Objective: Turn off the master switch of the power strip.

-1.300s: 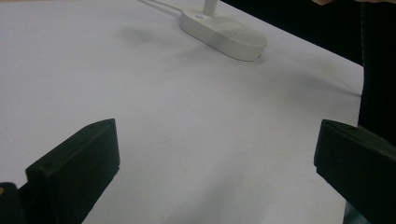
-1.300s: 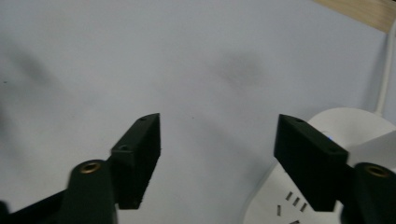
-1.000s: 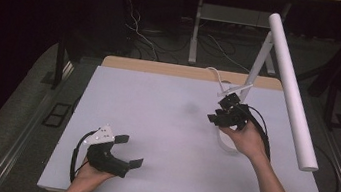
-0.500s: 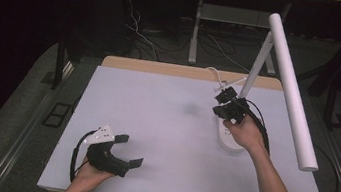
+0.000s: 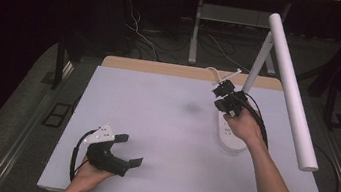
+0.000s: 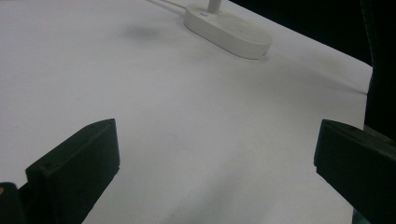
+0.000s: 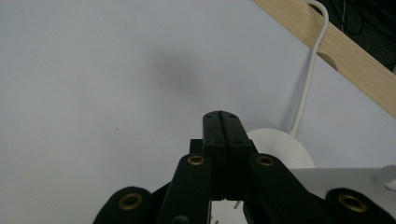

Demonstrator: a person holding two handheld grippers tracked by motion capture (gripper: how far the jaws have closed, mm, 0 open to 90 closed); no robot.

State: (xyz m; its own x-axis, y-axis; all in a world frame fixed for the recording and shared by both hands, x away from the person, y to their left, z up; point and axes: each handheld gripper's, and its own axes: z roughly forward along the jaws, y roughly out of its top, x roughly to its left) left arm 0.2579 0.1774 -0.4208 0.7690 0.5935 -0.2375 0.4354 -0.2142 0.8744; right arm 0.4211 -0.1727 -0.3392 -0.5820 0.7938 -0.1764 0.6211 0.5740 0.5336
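The right tool [image 7: 221, 122] is hovering fully closed, gripping nothing, over the lamp base [image 5: 231, 135]; the left tool [image 5: 125, 149] is resting wide open on the desk [image 5: 164, 125].

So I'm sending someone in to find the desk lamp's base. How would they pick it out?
Go to the white table, far right part. The lamp base is the flat white oval lying there under the right gripper, with a thin slanted stem rising from it.

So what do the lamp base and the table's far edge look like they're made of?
Lamp base: probably matte white plastic, smooth and moulded with rounded edges and no shine. Table's far edge: looks like light wood or a wood veneer, tan with a faint grain.
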